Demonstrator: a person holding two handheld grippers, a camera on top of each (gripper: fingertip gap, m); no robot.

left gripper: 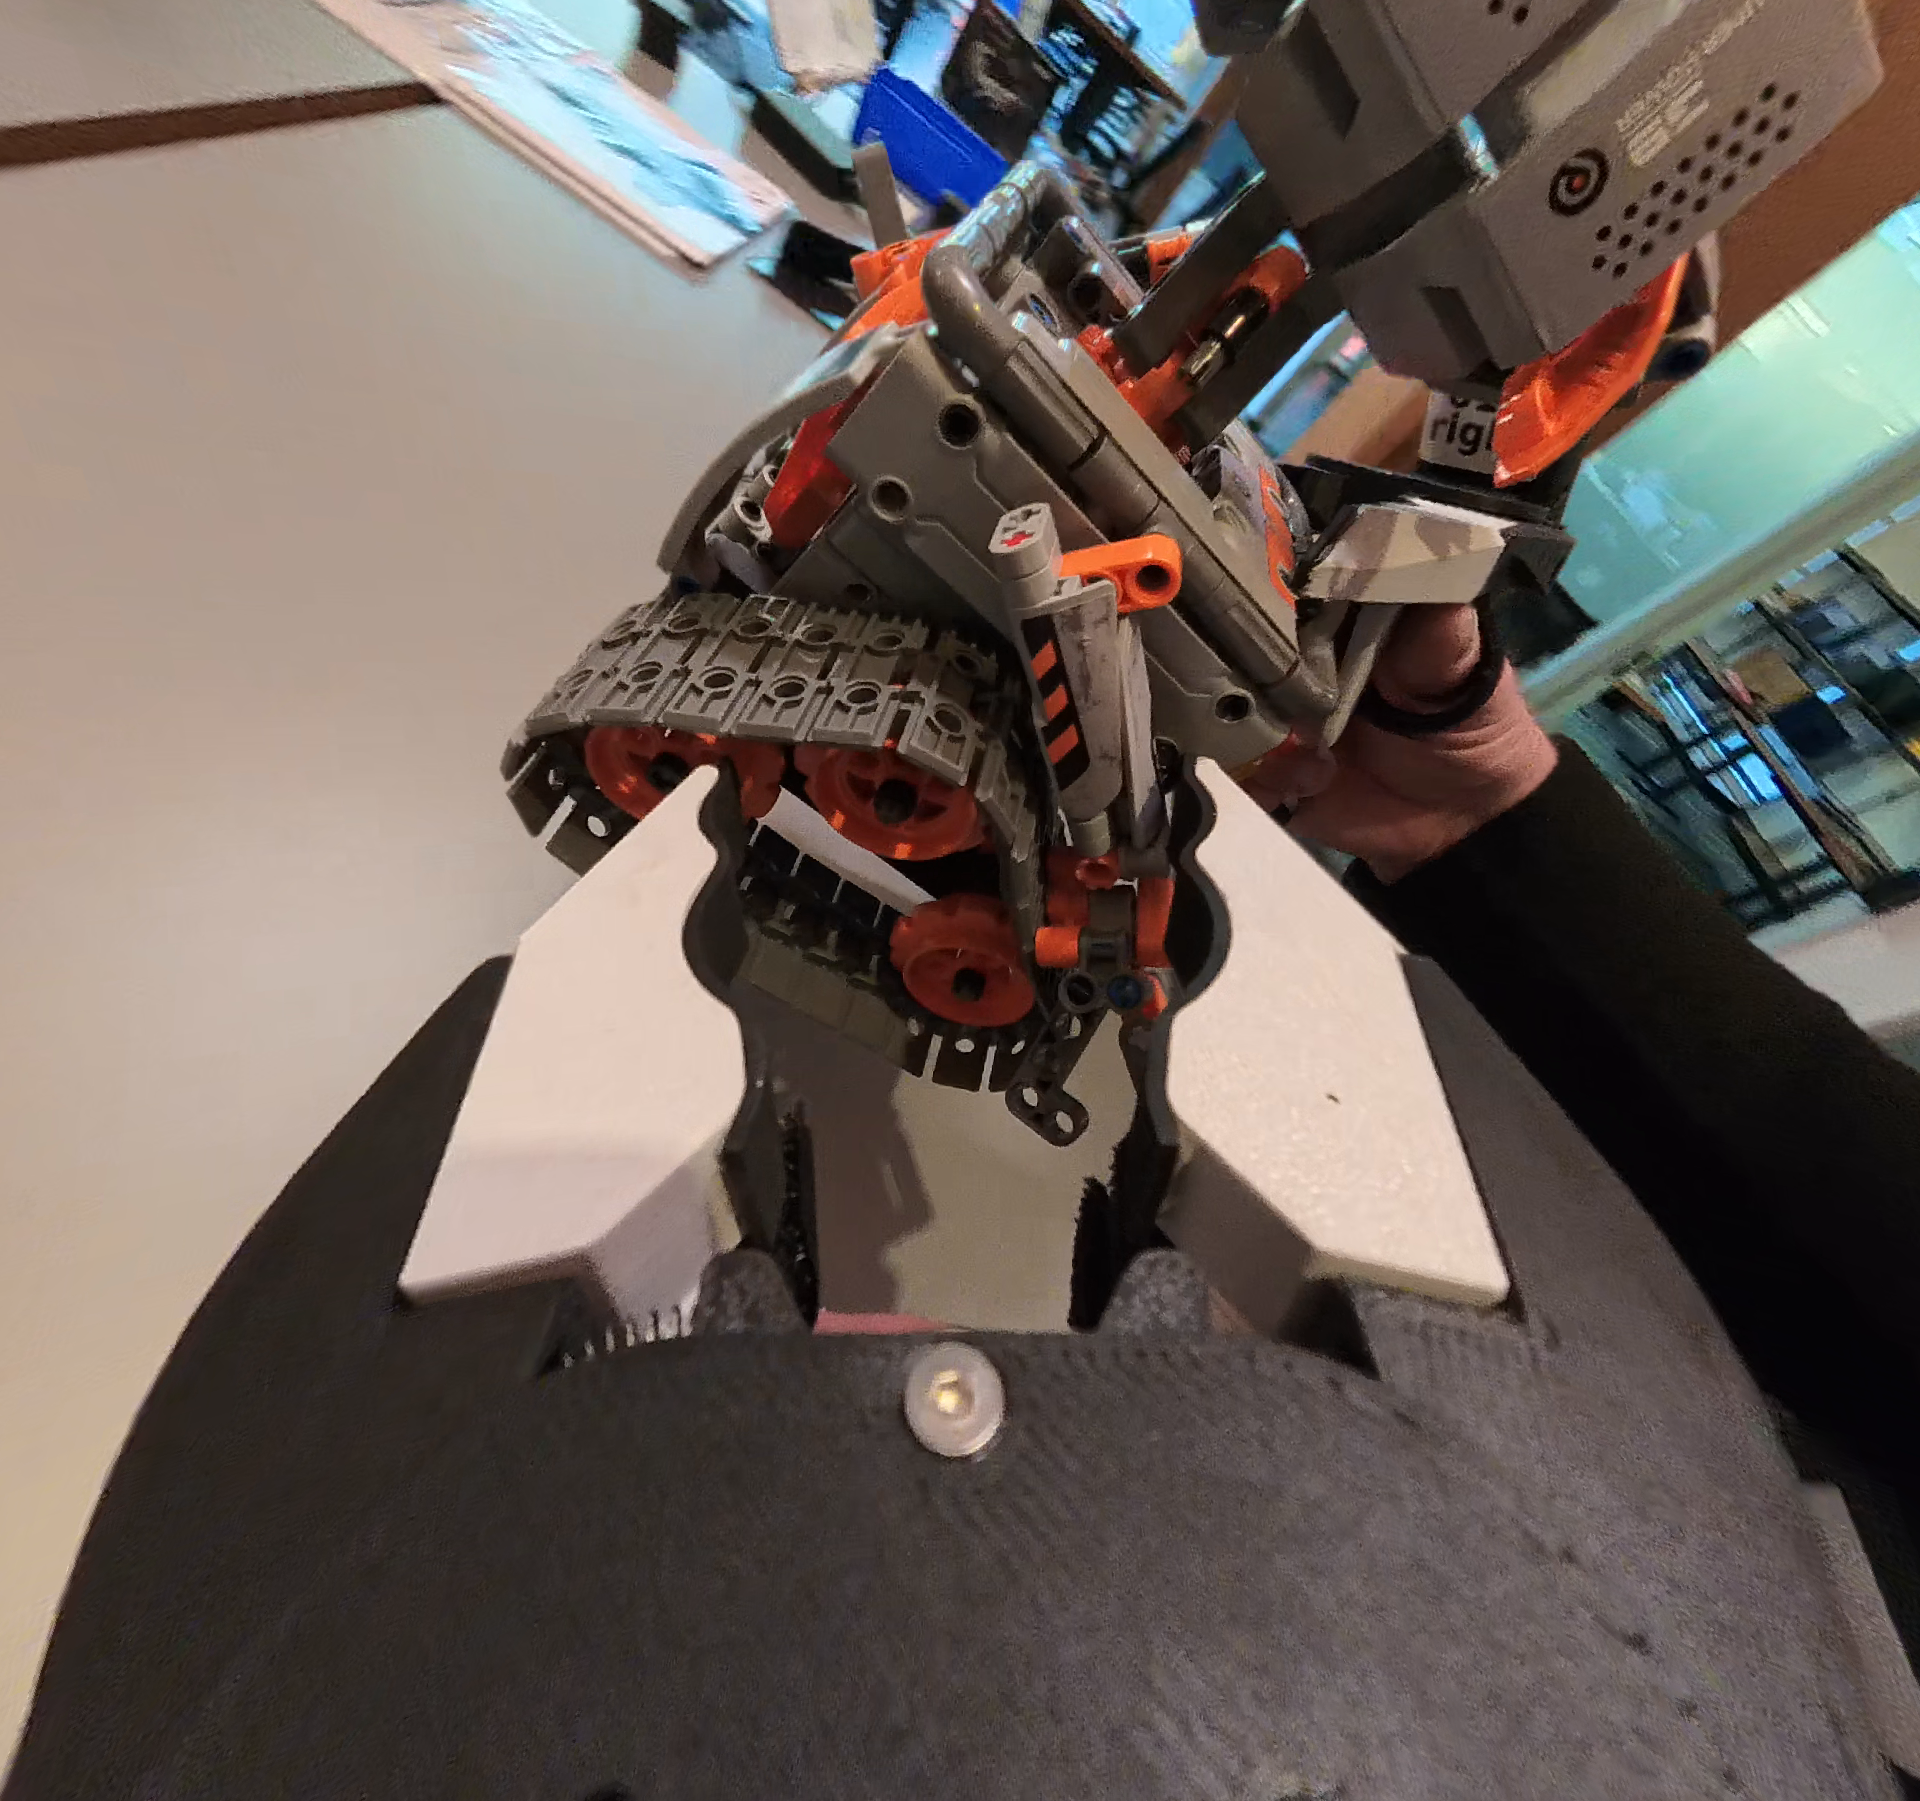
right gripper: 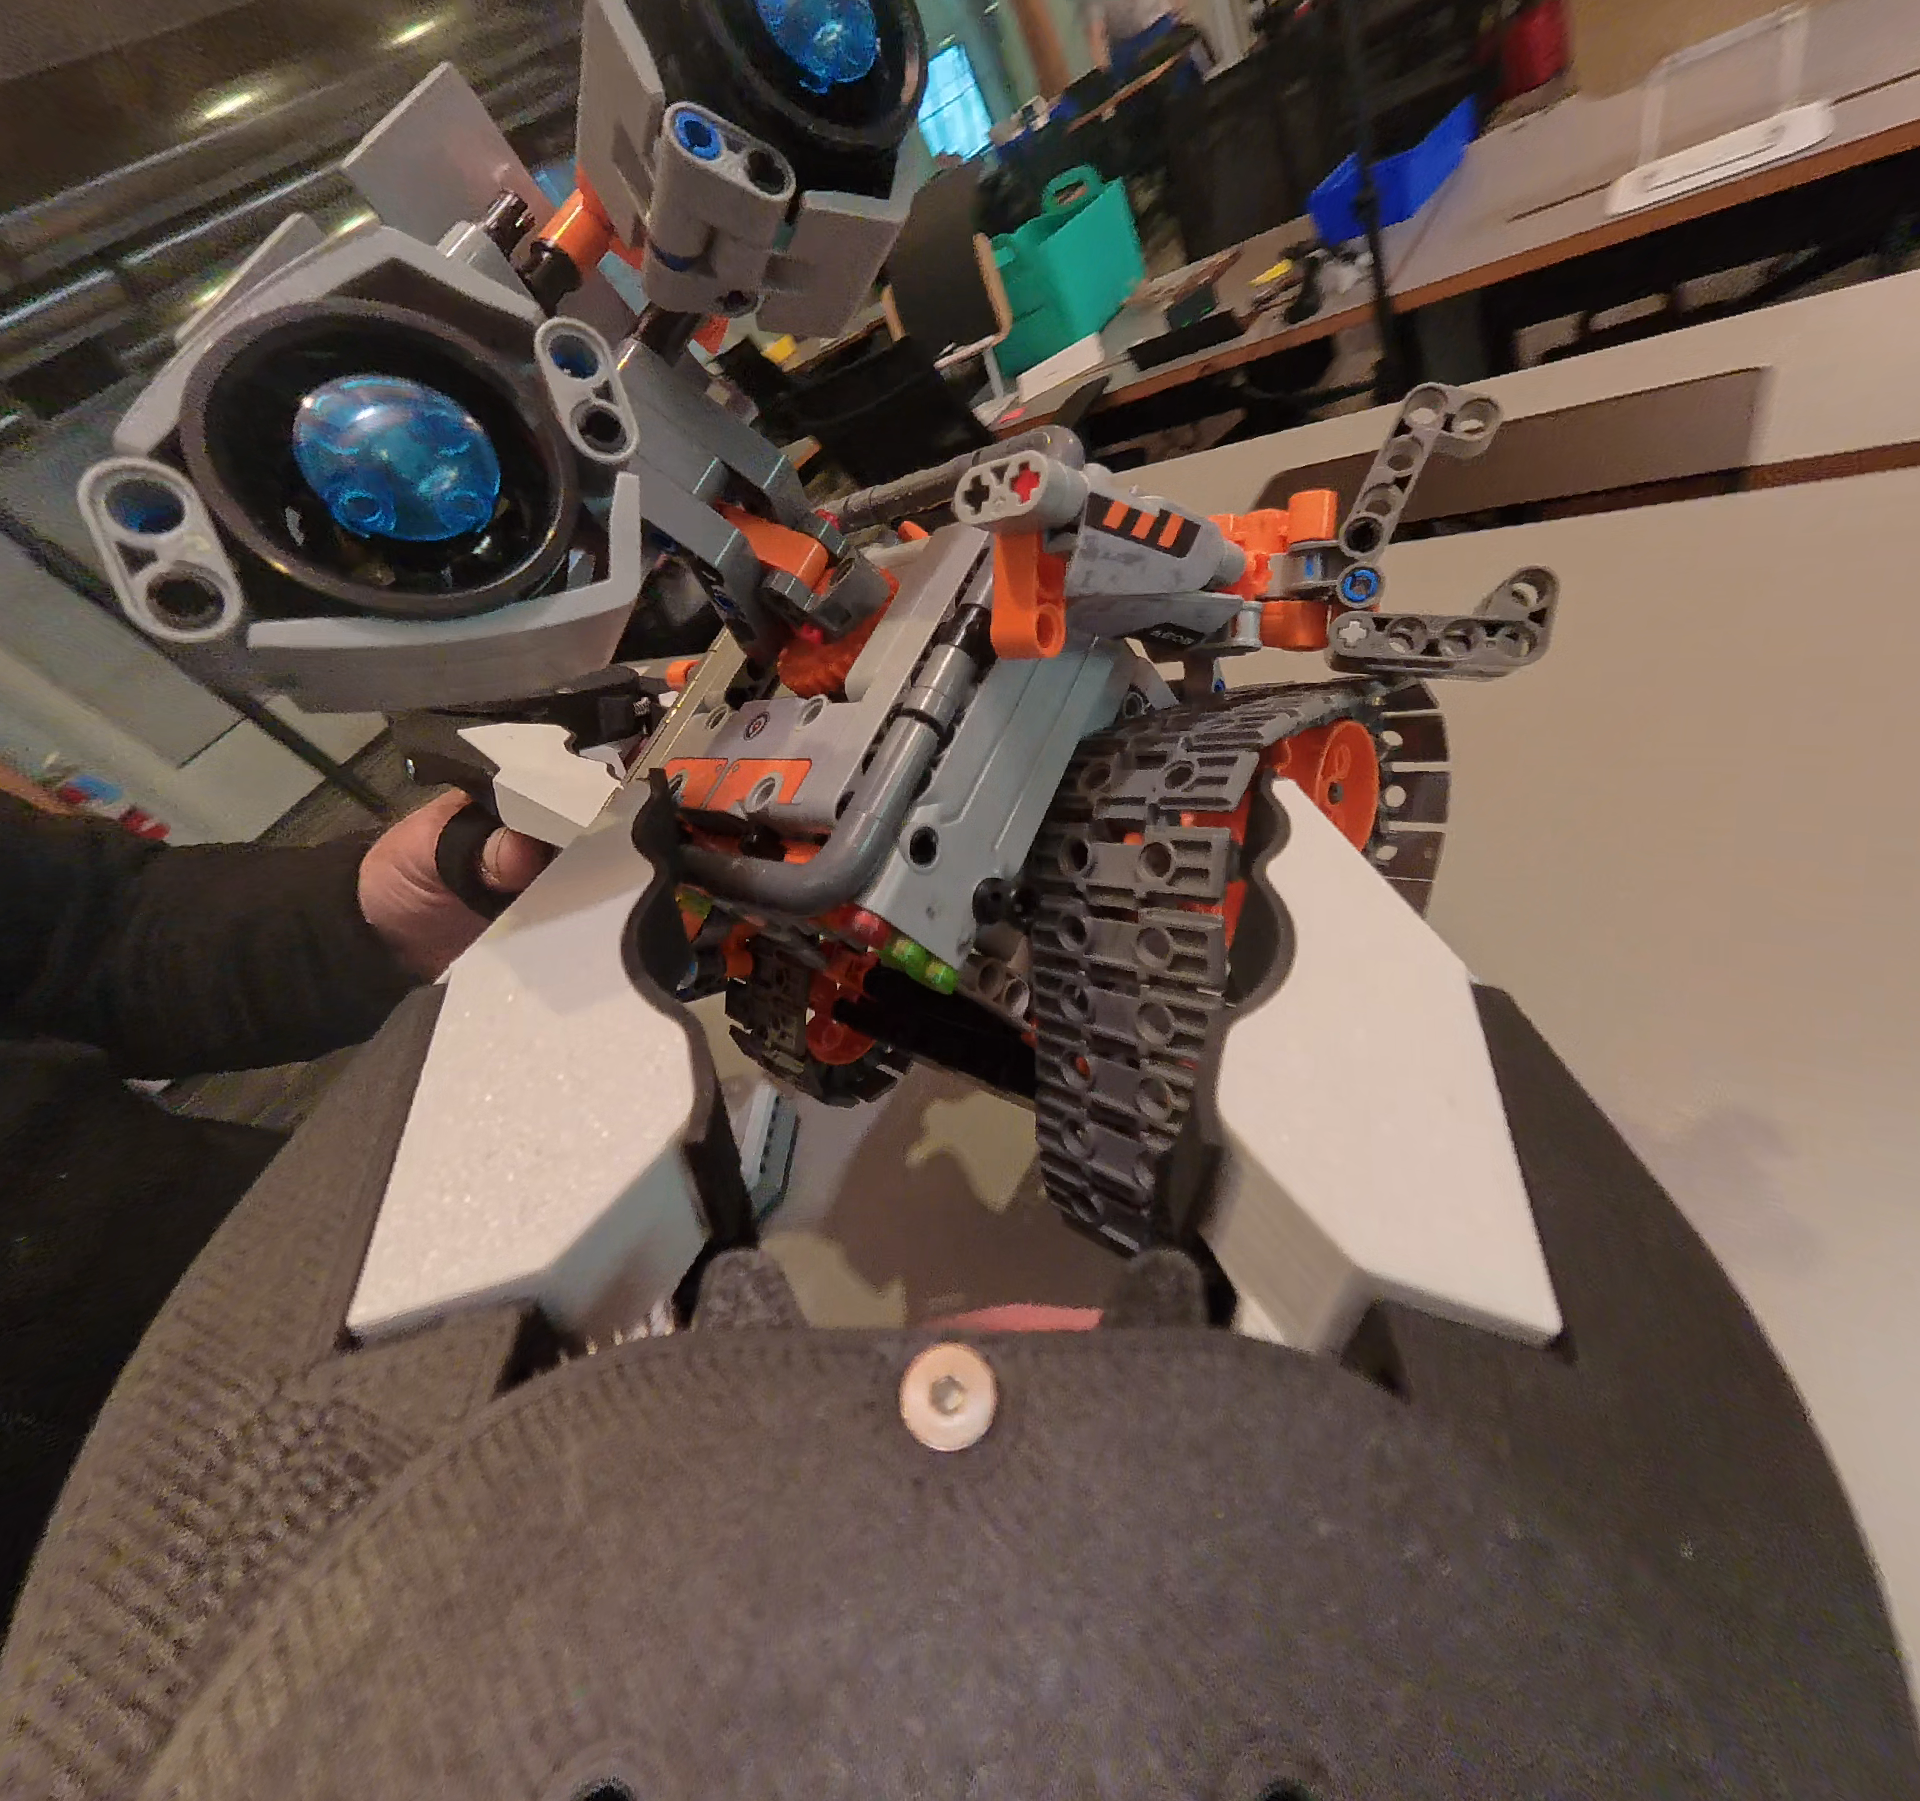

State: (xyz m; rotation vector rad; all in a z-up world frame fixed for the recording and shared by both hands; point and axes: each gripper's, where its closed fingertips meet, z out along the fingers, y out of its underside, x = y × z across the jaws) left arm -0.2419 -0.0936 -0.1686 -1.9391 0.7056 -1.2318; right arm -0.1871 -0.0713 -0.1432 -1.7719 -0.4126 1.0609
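Observation:
A grey and orange brick-built toy robot point(left gripper: 935, 525) with tracks is held tilted in the air between both grippers. My left gripper point(left gripper: 951, 816) is shut on its lower end, with the white fingers point(left gripper: 623, 920) on either side of a grey track point(left gripper: 779, 671) and orange wheels. My right gripper point(right gripper: 956, 816) is shut on the toy robot's body point(right gripper: 935, 743), one finger against the other track point(right gripper: 1132, 920). The toy's head, with two blue-lens eyes point(right gripper: 395, 473), sticks up to the left. Each view shows the other gripper's finger point(right gripper: 540, 775) and a person's hand point(left gripper: 1434, 743) behind the toy.
A white table point(left gripper: 260, 608) lies below the toy, with an open booklet point(left gripper: 540, 89) at its far end. Beyond it are desks with a blue bin point(right gripper: 1403, 162), a green basket point(right gripper: 1070, 265) and shelving. A dark sleeve point(left gripper: 1662, 1076) runs along the right.

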